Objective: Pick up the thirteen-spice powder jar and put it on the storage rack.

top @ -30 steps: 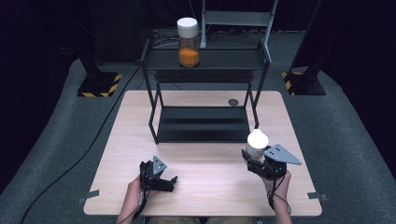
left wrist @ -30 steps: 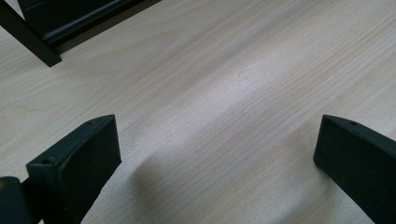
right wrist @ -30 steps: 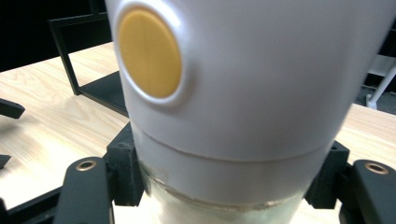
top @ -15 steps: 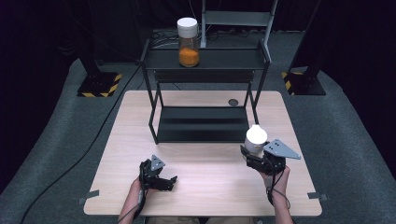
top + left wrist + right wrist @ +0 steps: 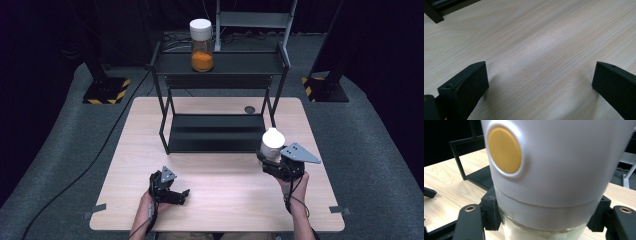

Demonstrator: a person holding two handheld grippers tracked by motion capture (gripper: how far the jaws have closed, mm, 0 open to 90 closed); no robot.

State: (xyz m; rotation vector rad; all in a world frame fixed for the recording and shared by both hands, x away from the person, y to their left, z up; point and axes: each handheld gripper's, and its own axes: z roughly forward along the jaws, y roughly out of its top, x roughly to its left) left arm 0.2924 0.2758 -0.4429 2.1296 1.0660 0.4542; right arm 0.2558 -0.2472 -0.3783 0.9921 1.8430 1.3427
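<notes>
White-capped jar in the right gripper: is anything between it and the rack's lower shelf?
Nothing visible. The white-capped jar, clamped in the right gripper, sits just off the front right corner of the bare lower shelf; the orange-filled jar stands on the top shelf.

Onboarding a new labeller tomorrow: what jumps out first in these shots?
The white-capped jar clamped in the right gripper at the table's right side; up close its cap shows a round yellow button. Next, the jar of orange powder on the top level of the black shelf at the table's far side. The left gripper rests near the front edge with its fingers open over bare wood.
</notes>
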